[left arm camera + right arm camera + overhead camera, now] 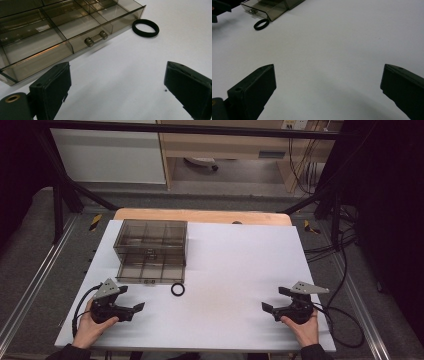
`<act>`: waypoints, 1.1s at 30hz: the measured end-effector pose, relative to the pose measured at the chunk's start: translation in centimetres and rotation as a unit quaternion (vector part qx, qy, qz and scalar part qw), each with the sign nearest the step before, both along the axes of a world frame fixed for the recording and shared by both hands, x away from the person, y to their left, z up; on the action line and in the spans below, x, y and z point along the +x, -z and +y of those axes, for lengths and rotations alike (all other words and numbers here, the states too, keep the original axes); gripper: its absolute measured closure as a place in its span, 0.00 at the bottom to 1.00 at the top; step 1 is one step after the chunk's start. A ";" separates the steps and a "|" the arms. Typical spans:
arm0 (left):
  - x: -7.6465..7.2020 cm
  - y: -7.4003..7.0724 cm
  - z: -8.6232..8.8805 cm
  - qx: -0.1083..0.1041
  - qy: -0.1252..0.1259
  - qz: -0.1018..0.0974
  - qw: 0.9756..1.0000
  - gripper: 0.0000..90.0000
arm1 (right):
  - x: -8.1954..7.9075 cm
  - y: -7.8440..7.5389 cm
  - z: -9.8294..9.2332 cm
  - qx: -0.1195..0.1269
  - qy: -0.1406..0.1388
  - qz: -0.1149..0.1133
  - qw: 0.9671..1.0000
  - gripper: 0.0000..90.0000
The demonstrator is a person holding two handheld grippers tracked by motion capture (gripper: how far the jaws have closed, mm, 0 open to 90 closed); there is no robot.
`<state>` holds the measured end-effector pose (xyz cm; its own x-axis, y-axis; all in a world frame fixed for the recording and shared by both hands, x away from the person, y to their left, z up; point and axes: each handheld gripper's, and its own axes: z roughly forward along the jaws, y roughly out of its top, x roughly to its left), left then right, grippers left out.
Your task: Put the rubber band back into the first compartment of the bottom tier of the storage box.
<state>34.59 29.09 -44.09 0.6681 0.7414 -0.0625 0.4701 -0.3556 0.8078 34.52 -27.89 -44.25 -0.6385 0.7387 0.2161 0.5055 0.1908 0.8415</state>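
Note:
A smoky clear plastic drawer box point(151, 244) stands at the table's left rear. Its lower drawer point(57, 32) is pulled out toward me, with divided compartments and a small clear handle point(96, 38). A black rubber ring point(177, 289) point(145, 27) point(261, 24) lies flat on the white tabletop just right of the drawer's front corner. My left gripper point(131, 300) point(117, 87) rests open at the near left, in front of the drawer, nothing between its jaws. My right gripper point(274, 300) point(328, 87) sits open at the near right, over bare table.
The white table point(235, 270) has a wooden strip along its far edge. Black cables point(345, 320) trail off the right side. A dark frame and cabinets stand beyond the table.

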 end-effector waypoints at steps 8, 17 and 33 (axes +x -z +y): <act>0.1 -0.1 -0.2 0.004 -0.001 -0.002 1.000 0.09 | 0.0 0.0 0.0 0.000 -0.003 0.002 1.000 0.01; 0.3 -0.2 -0.9 0.008 0.007 0.000 1.000 0.09 | -0.1 0.0 -0.1 -0.003 -0.003 0.002 1.000 0.01; 0.4 -0.9 -2.3 0.015 0.012 0.001 1.000 0.09 | -0.1 -0.1 -0.1 -0.004 -0.004 0.001 1.000 0.01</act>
